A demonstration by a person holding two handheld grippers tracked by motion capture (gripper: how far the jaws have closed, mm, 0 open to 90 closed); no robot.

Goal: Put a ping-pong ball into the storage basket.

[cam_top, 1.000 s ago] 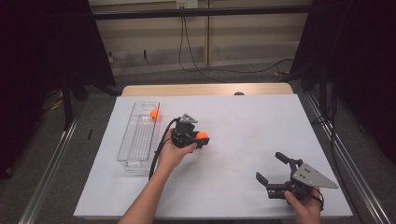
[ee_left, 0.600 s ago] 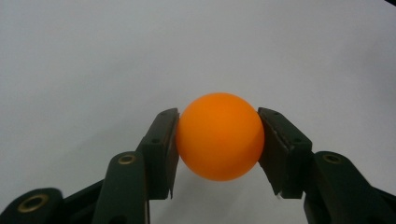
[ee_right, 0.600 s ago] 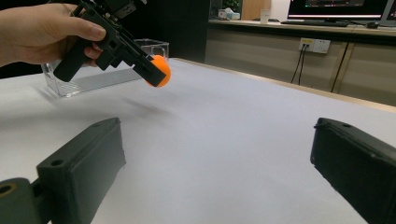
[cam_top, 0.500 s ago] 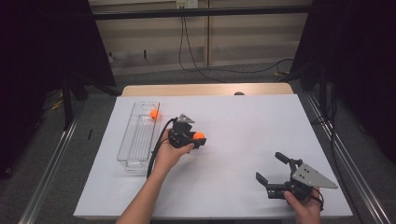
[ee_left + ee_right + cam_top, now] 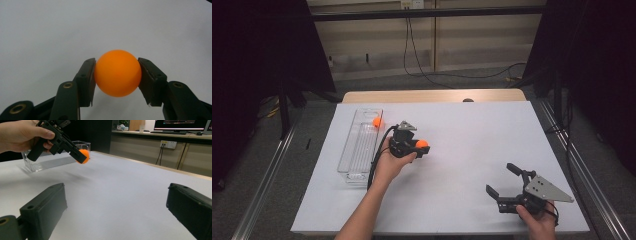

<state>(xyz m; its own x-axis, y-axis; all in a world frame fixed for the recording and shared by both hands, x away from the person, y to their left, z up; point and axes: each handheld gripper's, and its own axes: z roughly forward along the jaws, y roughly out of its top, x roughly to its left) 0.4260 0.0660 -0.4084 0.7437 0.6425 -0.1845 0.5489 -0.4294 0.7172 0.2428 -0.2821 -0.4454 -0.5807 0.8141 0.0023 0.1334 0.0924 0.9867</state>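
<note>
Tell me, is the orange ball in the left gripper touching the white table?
Apart. The right gripper view shows the orange ball held in the left gripper above the white table, with clear space and a faint shadow beneath it.

Ball [image 5: 376, 121] in tray [image 5: 353, 160], table's [image 5: 472, 150] left.

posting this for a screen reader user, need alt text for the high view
A person's left gripper holds an orange ball just above a white table, right of a long clear tray with a second orange ball at its far end. Near the table's front right corner, the right gripper rests with its jaws wide open and nothing between them.
</note>
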